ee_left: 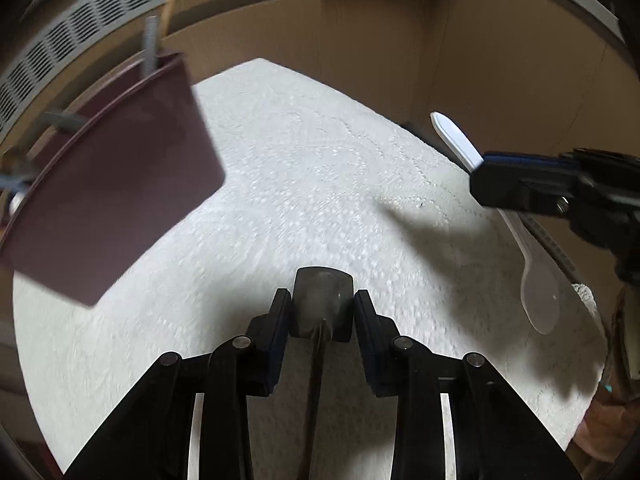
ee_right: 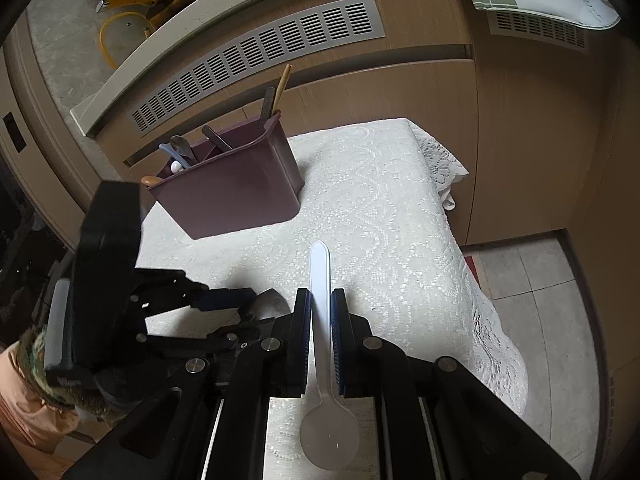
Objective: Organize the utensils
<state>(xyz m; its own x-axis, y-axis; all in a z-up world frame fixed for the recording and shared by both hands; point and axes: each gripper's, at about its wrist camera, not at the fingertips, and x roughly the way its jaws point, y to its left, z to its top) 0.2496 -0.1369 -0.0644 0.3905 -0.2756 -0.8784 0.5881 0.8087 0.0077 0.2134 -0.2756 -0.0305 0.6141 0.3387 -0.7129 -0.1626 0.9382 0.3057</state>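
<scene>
My left gripper [ee_left: 322, 300] is shut on a grey metal utensil [ee_left: 323, 304], its flat end between the fingertips and its thin stem running back under the gripper. My right gripper [ee_right: 321, 300] is shut on the handle of a white plastic spoon [ee_right: 322, 280], bowl end toward the camera; the spoon also shows in the left wrist view [ee_left: 460, 144]. A maroon utensil holder [ee_right: 236, 184] stands at the far left of the white cloth and holds several utensils. In the left wrist view the holder [ee_left: 116, 184] is close, up and left of my left gripper.
The white lace cloth [ee_right: 380, 208] covers a small table that drops off at the right to a tiled floor [ee_right: 532, 300]. Beige cabinets with vent grilles [ee_right: 260, 56] stand behind. My left gripper [ee_right: 224, 300] sits just left of the right one.
</scene>
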